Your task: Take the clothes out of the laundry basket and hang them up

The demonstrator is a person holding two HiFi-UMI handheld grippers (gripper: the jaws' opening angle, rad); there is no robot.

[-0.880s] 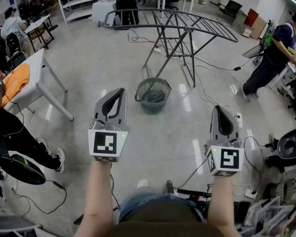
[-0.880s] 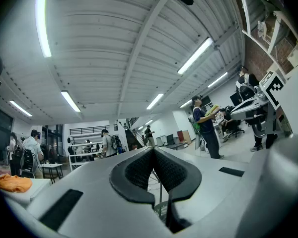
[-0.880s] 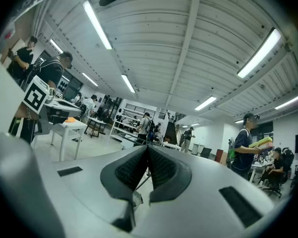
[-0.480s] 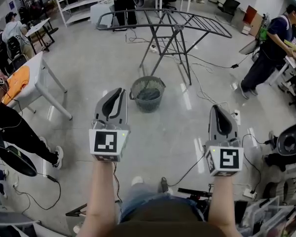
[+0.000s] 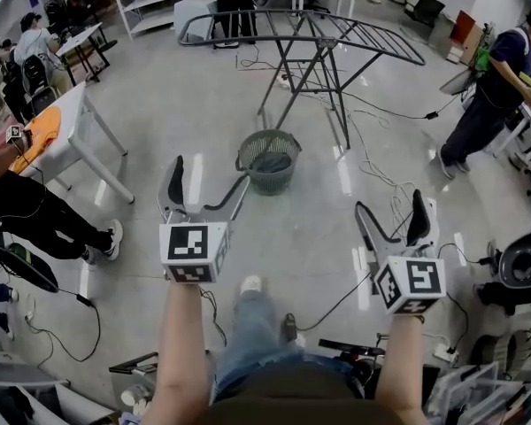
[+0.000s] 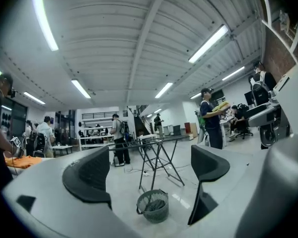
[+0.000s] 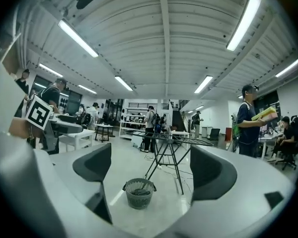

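Note:
A round grey laundry basket [image 5: 270, 160] stands on the floor ahead of me, with dark clothes [image 5: 271, 163] inside. Just behind it is a bare metal drying rack [image 5: 319, 38]. My left gripper [image 5: 210, 175] is held level, short of the basket and to its left. It is open with nothing between its jaws. My right gripper [image 5: 389, 204] is level at the right, also open and holding nothing. The left gripper view shows the basket [image 6: 154, 206] and rack [image 6: 156, 155] between its jaws. The right gripper view frames the same basket [image 7: 139, 192] and rack [image 7: 171, 155].
A white table [image 5: 75, 113] with an orange cloth [image 5: 35, 137] stands at the left, a seated person [image 5: 35, 220] beside it. Cables [image 5: 380, 171] trail over the floor to the right of the basket. A person [image 5: 487, 104] stands at the far right. Shelves line the back.
Both grippers were shut in the earlier frames and now stand open. The basket and rack sit a little lower in the head view.

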